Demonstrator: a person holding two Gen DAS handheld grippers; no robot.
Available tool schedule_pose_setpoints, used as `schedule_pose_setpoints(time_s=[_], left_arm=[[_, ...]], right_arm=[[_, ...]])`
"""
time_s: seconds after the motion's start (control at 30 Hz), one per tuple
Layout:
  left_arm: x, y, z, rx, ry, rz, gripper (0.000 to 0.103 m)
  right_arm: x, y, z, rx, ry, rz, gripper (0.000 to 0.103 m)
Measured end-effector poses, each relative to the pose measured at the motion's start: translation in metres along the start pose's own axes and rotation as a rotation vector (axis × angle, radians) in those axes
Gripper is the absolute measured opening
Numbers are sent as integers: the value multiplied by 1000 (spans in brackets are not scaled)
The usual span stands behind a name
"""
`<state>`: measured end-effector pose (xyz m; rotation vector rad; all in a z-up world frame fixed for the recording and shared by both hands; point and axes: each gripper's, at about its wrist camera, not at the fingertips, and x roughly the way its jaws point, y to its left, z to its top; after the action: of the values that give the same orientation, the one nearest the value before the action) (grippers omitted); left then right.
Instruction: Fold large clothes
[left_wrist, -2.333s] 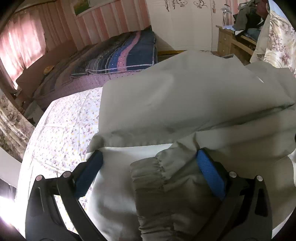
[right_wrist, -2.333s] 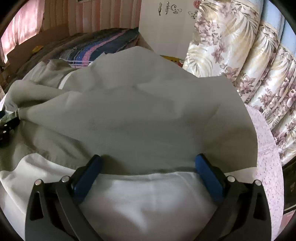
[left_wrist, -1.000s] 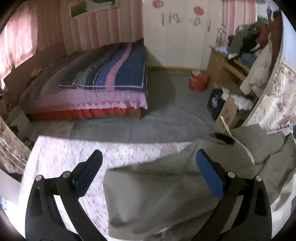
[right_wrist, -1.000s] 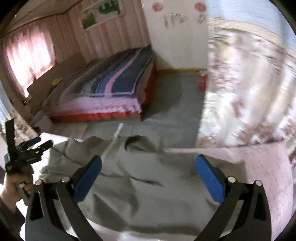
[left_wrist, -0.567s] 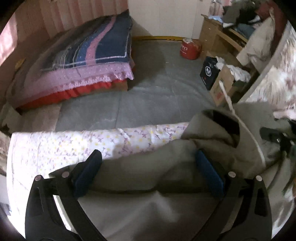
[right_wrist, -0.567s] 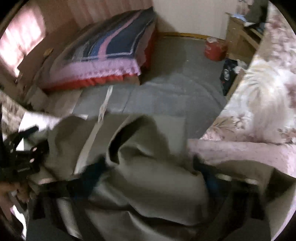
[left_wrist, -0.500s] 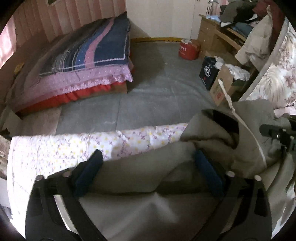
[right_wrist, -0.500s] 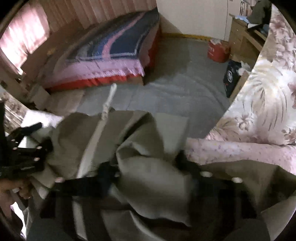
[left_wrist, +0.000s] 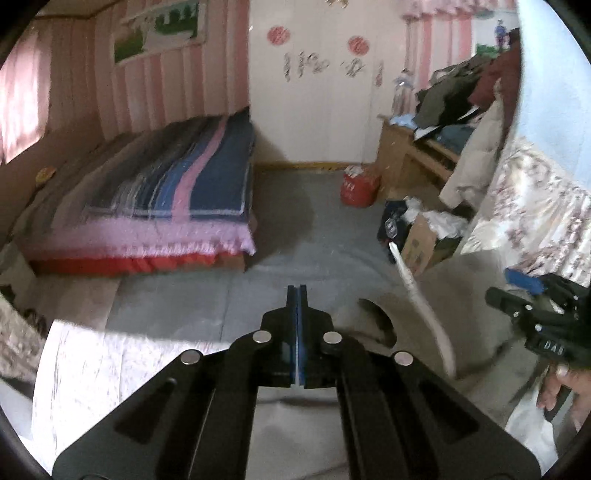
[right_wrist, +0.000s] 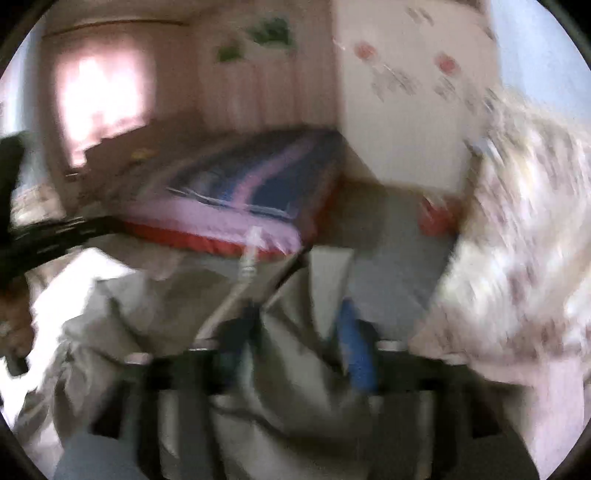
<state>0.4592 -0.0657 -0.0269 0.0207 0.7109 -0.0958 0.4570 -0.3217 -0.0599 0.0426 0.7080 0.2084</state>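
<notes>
A large grey-green garment (left_wrist: 476, 306) with a white drawstring (left_wrist: 424, 310) lies on the floral bedsheet (left_wrist: 74, 373) in front of me. My left gripper (left_wrist: 297, 291) is shut; grey cloth shows beneath its base but none is seen between the pads. In the blurred right wrist view, my right gripper (right_wrist: 299, 332) is closed on a bunched fold of the garment (right_wrist: 291, 369), with a blue pad (right_wrist: 352, 343) on the right. The right gripper also shows at the right edge of the left wrist view (left_wrist: 532, 306).
Beyond the sheet's far edge is grey floor (left_wrist: 295, 236), then a low bed with a striped blue and pink blanket (left_wrist: 177, 184). A red container (left_wrist: 358, 184), a cardboard box (left_wrist: 421, 240) and a cluttered wooden desk (left_wrist: 417, 151) stand right. A floral curtain (left_wrist: 535, 206) hangs at right.
My left gripper has closed from wide open and lifted, now looking out across the room. My right gripper has narrowed onto a bunched fold of the garment and is moving fast.
</notes>
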Motion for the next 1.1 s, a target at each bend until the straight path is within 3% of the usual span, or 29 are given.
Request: schedule_pose_setpoints(time_s=[0.07, 0.1, 0.13, 0.2, 0.3, 0.4, 0.53, 0.73, 0.93, 1.1], left_arm=[[4, 6, -12, -18, 44, 6, 2], [4, 9, -20, -28, 64, 12, 14], [3, 13, -27, -36, 67, 19, 33], [-7, 20, -46, -44, 65, 38, 62], [-33, 20, -85, -12, 84, 64, 75], [-68, 18, -113, 26, 81, 66, 90], [-145, 22, -160, 101, 21, 71, 98], [-239, 58, -236, 143, 37, 133, 100], [-298, 90, -333, 5, 126, 51, 100], [-318, 57, -378, -22, 126, 17, 100]], right_arm=[[-9, -16, -2, 90, -4, 20, 79], [-16, -20, -3, 108, 3, 20, 84], [-22, -23, -5, 107, 14, 11, 86], [-40, -26, -16, 80, 49, 5, 88], [-71, -17, -41, 1, 123, -13, 89], [-117, -8, -80, -81, 137, -9, 92], [-185, -6, -142, -151, 147, -9, 92], [-281, -44, -226, -157, 139, -122, 92], [-342, -87, -302, 34, 128, -83, 92], [-355, -68, -345, 43, 127, 13, 92]])
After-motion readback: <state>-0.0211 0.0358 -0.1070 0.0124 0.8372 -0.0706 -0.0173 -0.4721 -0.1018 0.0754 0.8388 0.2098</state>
